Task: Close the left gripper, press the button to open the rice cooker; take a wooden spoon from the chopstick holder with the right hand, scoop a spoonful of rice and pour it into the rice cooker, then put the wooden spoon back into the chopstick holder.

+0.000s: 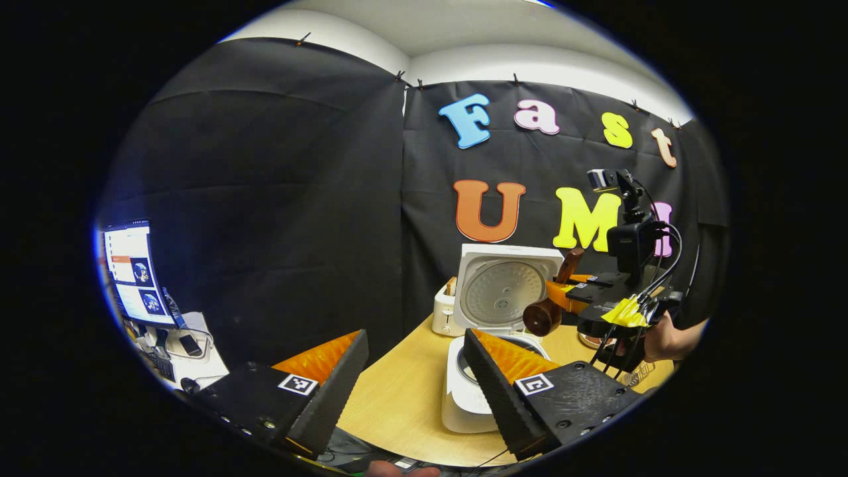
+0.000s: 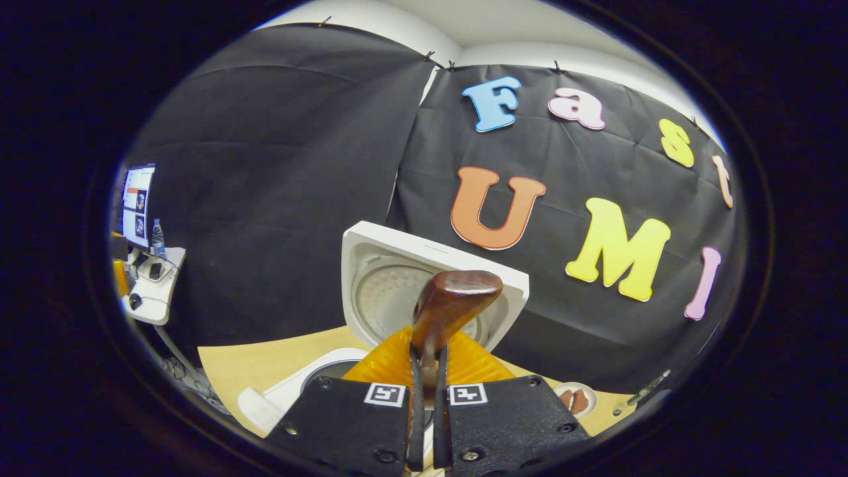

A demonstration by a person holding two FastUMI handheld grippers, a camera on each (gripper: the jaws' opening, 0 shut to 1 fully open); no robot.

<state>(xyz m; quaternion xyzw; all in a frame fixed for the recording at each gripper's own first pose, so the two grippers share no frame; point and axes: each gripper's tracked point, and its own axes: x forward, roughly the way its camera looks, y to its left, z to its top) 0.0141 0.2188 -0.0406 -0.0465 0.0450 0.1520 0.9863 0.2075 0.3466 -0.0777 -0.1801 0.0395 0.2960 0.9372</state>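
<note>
The white rice cooker (image 1: 464, 397) stands on the wooden table with its lid (image 1: 507, 288) raised upright. My left gripper (image 1: 417, 381) is open and holds nothing, with the cooker's front just past its right finger. My right gripper (image 1: 562, 293), held by a hand (image 1: 669, 338), is shut on the dark wooden spoon (image 1: 543, 317). The spoon's bowl hangs tilted on its side over the open pot. In the right gripper view the right gripper (image 2: 429, 371) clamps the spoon (image 2: 456, 298) in front of the lid (image 2: 371, 265), above the pot rim (image 2: 318, 371). Whether rice is in the spoon is hidden.
A white toaster-like box (image 1: 442, 308) stands left of the cooker at the table's back. A small dish (image 2: 576, 399) with brown pieces lies to the right. A wire holder (image 1: 637, 377) shows under the hand. A monitor (image 1: 132, 271) sits on a side desk far left.
</note>
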